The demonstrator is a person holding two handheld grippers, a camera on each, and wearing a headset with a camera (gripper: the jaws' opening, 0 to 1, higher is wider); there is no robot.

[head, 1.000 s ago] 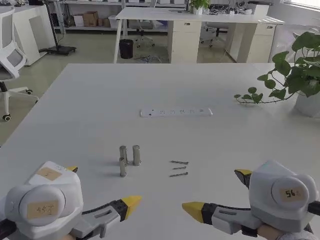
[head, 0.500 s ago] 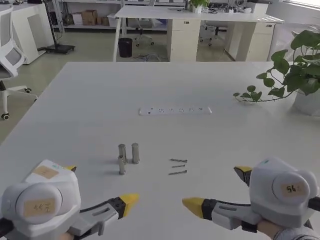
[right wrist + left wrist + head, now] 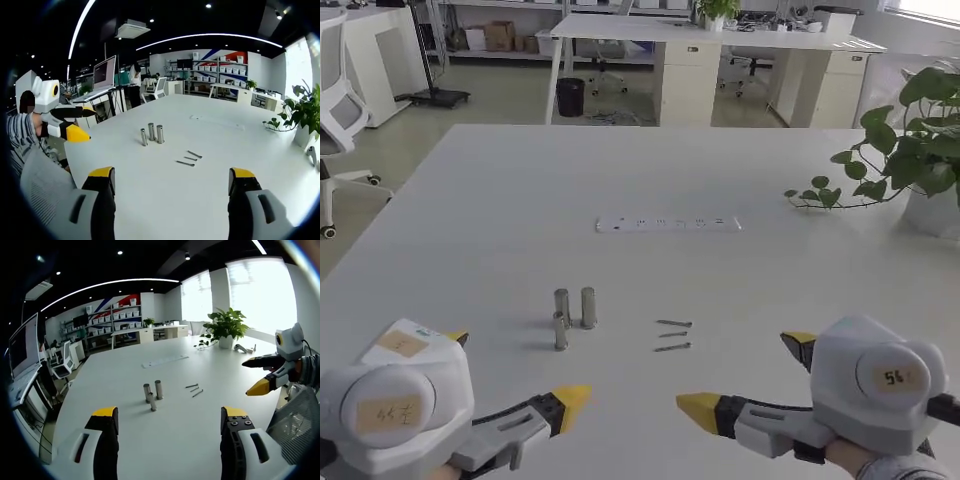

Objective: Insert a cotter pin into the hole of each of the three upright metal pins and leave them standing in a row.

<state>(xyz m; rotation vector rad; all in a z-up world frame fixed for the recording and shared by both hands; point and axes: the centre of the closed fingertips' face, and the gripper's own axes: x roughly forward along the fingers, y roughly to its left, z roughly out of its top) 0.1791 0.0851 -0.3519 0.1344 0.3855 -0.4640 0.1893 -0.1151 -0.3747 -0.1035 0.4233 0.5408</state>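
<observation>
Clearly left gripper and right gripper are wide open, holding nothing; pins stand near cotter pins.

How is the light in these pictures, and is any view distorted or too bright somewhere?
Head view: soft, even light, faint shadows beside the metal pins; the cotter pins too small for detail. Left gripper view: fisheye bending, windows blown out white. Right gripper view: same bending, ceiling light strip curved.
</observation>
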